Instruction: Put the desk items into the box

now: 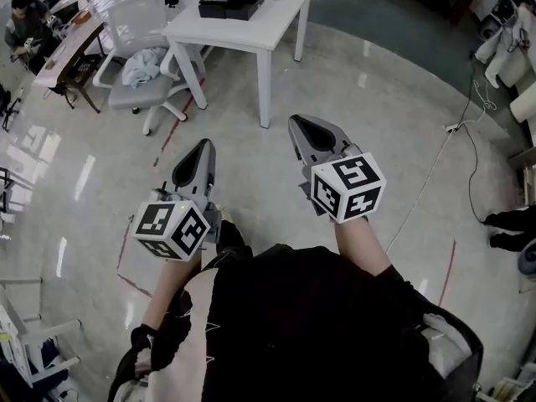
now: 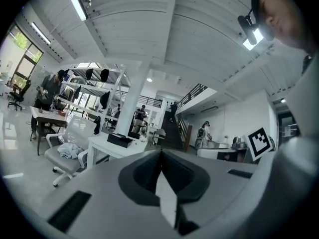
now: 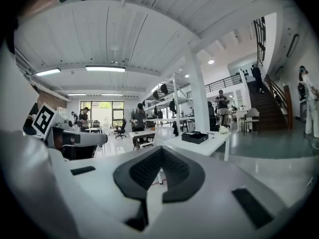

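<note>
Left gripper [image 2: 160, 152] and right gripper [image 3: 160, 148] are both clenched on nothing; their views show me 1 staircase [image 3: 269, 101] that my head view misses beyond the table [image 1: 260, 28].

The left gripper [image 1: 202, 146] and the right gripper [image 1: 296, 123] share one build: a pale grey moulded shell tapering to a point, with a black teardrop-shaped inset on top. In the two gripper views, the fingers [image 2: 144, 169] are lined with black ribbed pads [image 3: 149, 169], and a dark rectangular slot [image 2: 69, 210] sits in the shell on each side. The rear of each gripper carries a white marker cube [image 1: 347, 188] printed with bold black squares. The person wears a black top [image 1: 310, 325] with a pale panel [image 1: 191, 333] on the left side, crossed by thin dark lines.
</note>
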